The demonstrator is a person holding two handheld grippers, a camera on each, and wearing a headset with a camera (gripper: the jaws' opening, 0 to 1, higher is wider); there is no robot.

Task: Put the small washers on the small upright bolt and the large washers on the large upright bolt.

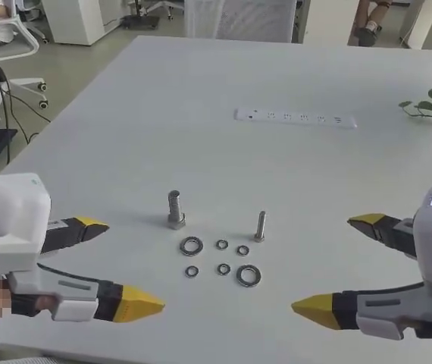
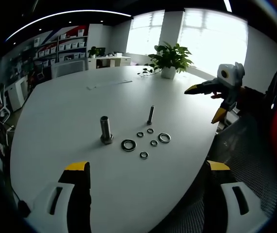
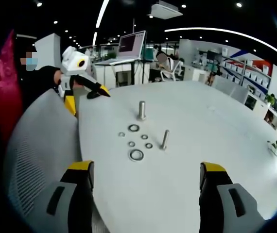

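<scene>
Looking down from the head view, I saw that the job was at its very start: no washer sat on a bolt yet. On the left, my left gripper hung by the near edge of the counter with its jaws spread wide. It held nothing and touched nothing.

Next came the large bolt, standing up on its head. Just beside it, on my side, a large washer lay flat on the counter. Four small washers lay in a little bunch in the middle, between the two bolts and a bit nearer to me. A second large washer lay to their right, near the small bolt, which stood up thin and straight. On the far right, my right gripper was wide open too, empty, and well apart from the parts.

I thought the next move was to pick up one washer. The washers were flat and thin, so I guessed a gripper would need to come down low, close its tips on a rim, and lift without bumping the others. Then the hole would have to line up over the top of the matching bolt.
</scene>
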